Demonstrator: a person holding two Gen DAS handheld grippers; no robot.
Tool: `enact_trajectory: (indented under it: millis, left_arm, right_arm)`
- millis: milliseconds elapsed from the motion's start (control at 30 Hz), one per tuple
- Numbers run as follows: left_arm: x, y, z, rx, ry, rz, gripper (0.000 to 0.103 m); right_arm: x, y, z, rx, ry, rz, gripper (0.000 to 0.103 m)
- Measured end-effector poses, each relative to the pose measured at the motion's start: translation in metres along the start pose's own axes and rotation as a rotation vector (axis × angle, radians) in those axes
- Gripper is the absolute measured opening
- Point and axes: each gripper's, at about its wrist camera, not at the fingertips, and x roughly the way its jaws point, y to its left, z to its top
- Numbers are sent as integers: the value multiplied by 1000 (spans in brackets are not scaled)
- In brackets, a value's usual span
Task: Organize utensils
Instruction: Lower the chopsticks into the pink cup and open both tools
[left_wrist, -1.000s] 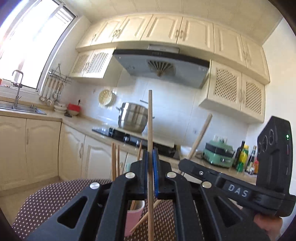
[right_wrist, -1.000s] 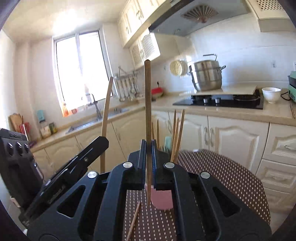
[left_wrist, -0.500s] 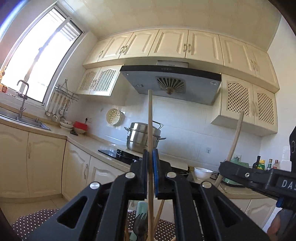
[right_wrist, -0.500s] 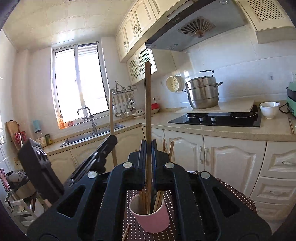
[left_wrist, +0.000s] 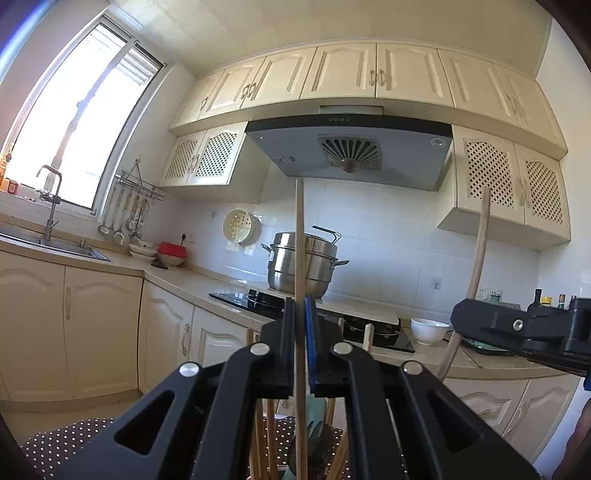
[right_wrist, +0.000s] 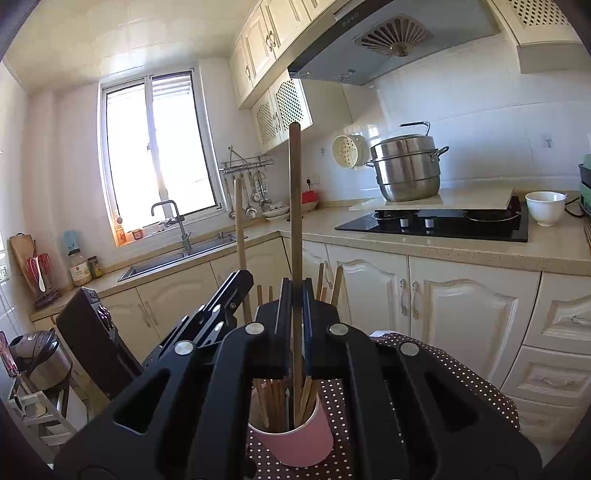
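Note:
My left gripper (left_wrist: 300, 306) is shut on a pale wooden chopstick (left_wrist: 300, 236) that stands upright, its lower end among several chopsticks (left_wrist: 266, 421) and a teal utensil (left_wrist: 317, 424) below. My right gripper (right_wrist: 295, 291) is shut on a darker wooden chopstick (right_wrist: 294, 199), whose lower end sits inside a pink cup (right_wrist: 299, 439) holding several chopsticks. The left gripper (right_wrist: 225, 306) with its stick shows at left in the right wrist view. The right gripper (left_wrist: 517, 328) with its stick (left_wrist: 480, 243) shows at right in the left wrist view.
The cup stands on a brown polka-dot tablecloth (right_wrist: 454, 373). Behind are cream cabinets (right_wrist: 461, 310), a black hob (right_wrist: 436, 221) with a steel pot (right_wrist: 406, 166), a white bowl (right_wrist: 545, 206), a sink (right_wrist: 173, 254) and a range hood (left_wrist: 351, 151).
Both grippers have lowered their chopsticks toward the pink cup and tilted upward. The right chopstick's end, earlier above the cup, now sits inside it. The two grippers stand closer together.

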Motion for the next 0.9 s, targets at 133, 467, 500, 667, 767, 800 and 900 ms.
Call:
enact_trajectory:
  millis: [133, 467, 500, 667, 767, 800, 900]
  left_arm:
    - [2, 2, -3, -3, 22, 0, 5]
    - [-11, 12, 5, -51, 65, 8, 29]
    - [-14, 13, 7, -54, 69, 11, 30]
    - [-23, 15, 11, -47, 92, 36, 41]
    - [-27, 17, 16, -47, 111, 50, 45]
    - [-29, 17, 17, -47, 117, 57, 45]
    - [-35, 18, 19, -38, 131, 67, 45]
  right_arm:
    - [4, 2, -3, -5, 14, -1, 6]
    - [6, 5, -3, -6, 31, -6, 6]
    - [6, 6, -4, -6, 33, -6, 6]
    - [7, 11, -6, -6, 44, -3, 6]
    - [7, 14, -7, -14, 50, -9, 6]
    - [8, 15, -8, -18, 53, -14, 6]
    - [10, 17, -10, -18, 64, -22, 6]
